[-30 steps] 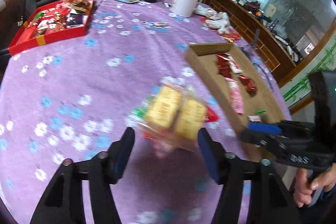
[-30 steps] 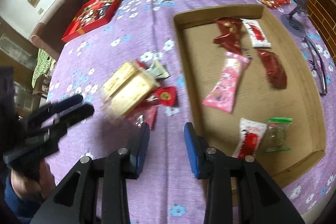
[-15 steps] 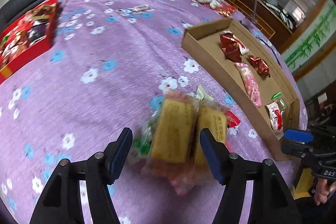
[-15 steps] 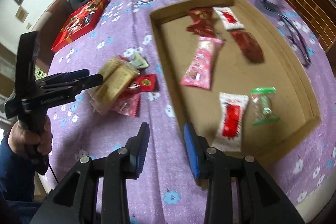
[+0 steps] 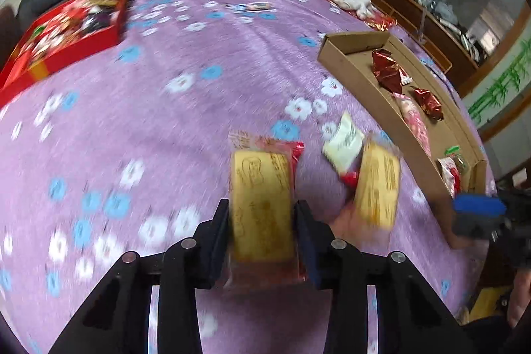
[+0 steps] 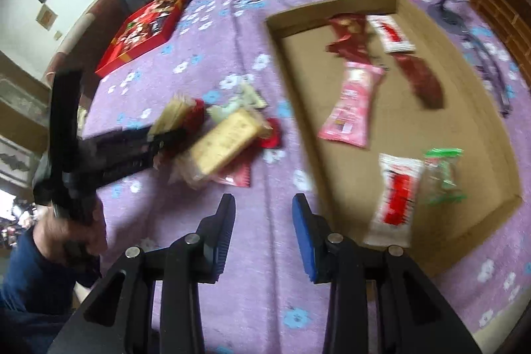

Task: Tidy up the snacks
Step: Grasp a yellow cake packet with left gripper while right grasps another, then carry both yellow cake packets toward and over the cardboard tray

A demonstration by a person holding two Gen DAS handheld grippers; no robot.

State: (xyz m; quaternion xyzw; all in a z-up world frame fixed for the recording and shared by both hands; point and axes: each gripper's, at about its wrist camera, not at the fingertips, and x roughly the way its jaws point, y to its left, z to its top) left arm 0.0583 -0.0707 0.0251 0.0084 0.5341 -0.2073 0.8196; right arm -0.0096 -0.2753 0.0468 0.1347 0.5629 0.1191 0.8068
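**Figure: Grasp of a wafer packet on the snack table**

A purple tablecloth with blue and white flowers covered the round table, with a dark sofa and wooden cabinets behind. The yellow rectangular wafer packet in clear wrap lay between the fingers of the left gripper, whose jaws had just been closing and now pressed on both its sides. A second yellow wafer packet lay just beside it among small red and white sachets. The shallow brown cardboard tray, near on the right, already held several wrapped snacks. The right gripper hovered empty above the cloth, jaws narrowly apart. The step in hand appeared to be the pick-up; the next move would call for a lift over the tray wall.
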